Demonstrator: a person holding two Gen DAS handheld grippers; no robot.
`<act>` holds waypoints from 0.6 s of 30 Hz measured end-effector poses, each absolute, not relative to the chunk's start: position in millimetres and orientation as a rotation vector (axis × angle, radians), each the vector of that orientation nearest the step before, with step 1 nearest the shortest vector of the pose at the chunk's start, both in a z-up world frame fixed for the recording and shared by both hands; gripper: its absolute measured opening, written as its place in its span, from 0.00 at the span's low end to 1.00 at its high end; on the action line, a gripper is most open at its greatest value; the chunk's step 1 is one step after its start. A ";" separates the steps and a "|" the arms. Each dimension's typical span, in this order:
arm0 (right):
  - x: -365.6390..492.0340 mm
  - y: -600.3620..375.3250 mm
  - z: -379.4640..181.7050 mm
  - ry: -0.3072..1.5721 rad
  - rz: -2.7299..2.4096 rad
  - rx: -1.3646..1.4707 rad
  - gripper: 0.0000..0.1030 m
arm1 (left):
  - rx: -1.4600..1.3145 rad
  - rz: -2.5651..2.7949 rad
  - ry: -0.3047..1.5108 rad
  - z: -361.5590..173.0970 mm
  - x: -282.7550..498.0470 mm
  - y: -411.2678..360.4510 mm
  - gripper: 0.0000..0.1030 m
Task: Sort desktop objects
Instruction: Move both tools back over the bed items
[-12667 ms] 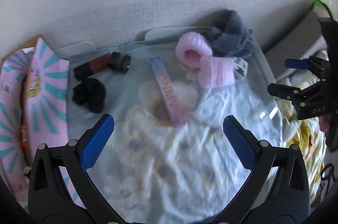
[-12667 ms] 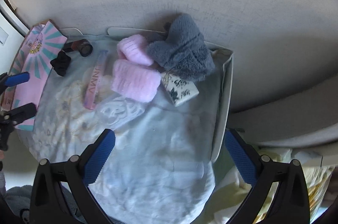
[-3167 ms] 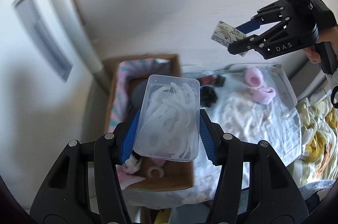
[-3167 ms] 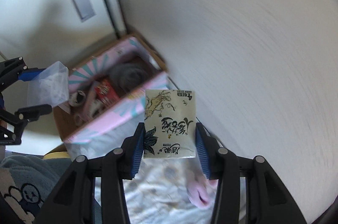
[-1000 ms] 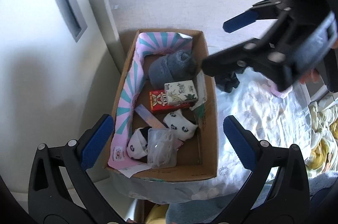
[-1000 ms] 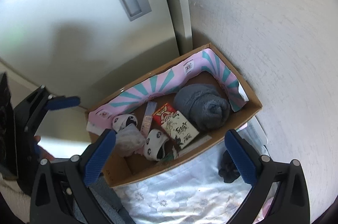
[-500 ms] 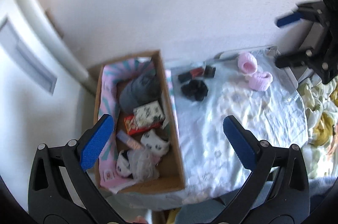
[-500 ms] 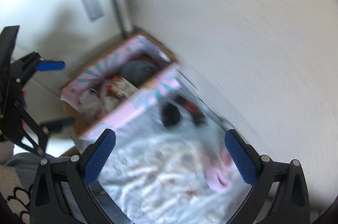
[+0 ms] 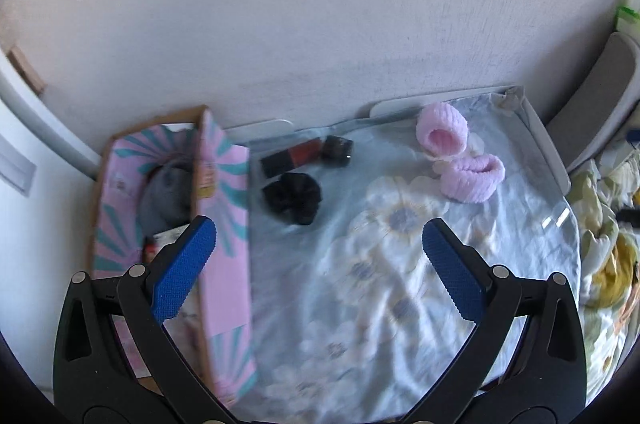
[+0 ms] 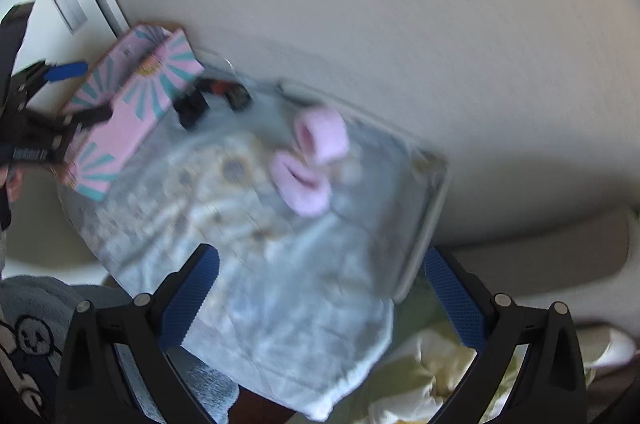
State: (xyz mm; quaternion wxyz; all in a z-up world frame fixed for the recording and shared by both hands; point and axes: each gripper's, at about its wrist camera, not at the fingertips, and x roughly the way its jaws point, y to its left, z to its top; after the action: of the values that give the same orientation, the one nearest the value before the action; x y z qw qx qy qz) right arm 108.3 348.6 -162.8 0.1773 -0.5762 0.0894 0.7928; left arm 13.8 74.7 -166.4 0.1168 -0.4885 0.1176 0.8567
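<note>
My left gripper (image 9: 319, 256) is open and empty above the floral cloth (image 9: 380, 284). On the cloth lie a black scrunchie (image 9: 292, 197), a dark red and black tube (image 9: 306, 154) and two pink knit booties (image 9: 460, 160). The pink and teal cardboard box (image 9: 222, 208) stands at the left, with a grey sock (image 9: 164, 192) and a packet inside. My right gripper (image 10: 318, 288) is open and empty above the cloth's near right part; the booties (image 10: 310, 160), the box (image 10: 132, 112) and the left gripper (image 10: 60, 96) show in its blurred view.
A white wall runs behind the table. The raised tray edge (image 9: 544, 148) borders the cloth at the right. Yellow bedding (image 9: 608, 256) lies beyond it. A grey chair back (image 9: 600, 72) stands at the far right.
Both grippers have swung from over the box toward the cloth and come lower. The box now sits at the left edge of both views. Both grippers stay open and empty.
</note>
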 end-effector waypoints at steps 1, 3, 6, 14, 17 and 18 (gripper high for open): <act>115.3 348.9 -169.9 0.250 2.228 -1.648 1.00 | -1.431 2.514 0.346 -174.0 10.5 80.6 1.00; 128.7 348.7 -186.5 0.249 2.203 -1.676 1.00 | -1.424 2.540 0.344 -189.3 4.4 88.9 1.00; 144.2 351.3 -213.7 0.309 2.174 -1.686 1.00 | -1.433 2.580 0.304 -210.9 -3.8 91.8 1.00; 175.4 361.2 -276.0 0.424 2.132 -1.625 1.00 | -1.431 2.667 0.272 -253.7 -20.7 87.2 0.99; 184.7 363.8 -288.9 0.458 2.128 -1.599 1.00 | -1.471 2.661 0.293 -269.8 -27.6 88.3 0.98; 187.9 364.8 -292.8 0.477 2.125 -1.592 1.00 | -1.479 2.660 0.298 -274.2 -29.7 88.6 0.97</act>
State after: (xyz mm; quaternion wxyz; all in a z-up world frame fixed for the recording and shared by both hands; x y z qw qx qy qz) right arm 187.9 364.8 -292.8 0.2203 -0.5755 0.1726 0.7684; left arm -29.7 88.6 -274.2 0.0419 -0.4833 0.0975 0.8690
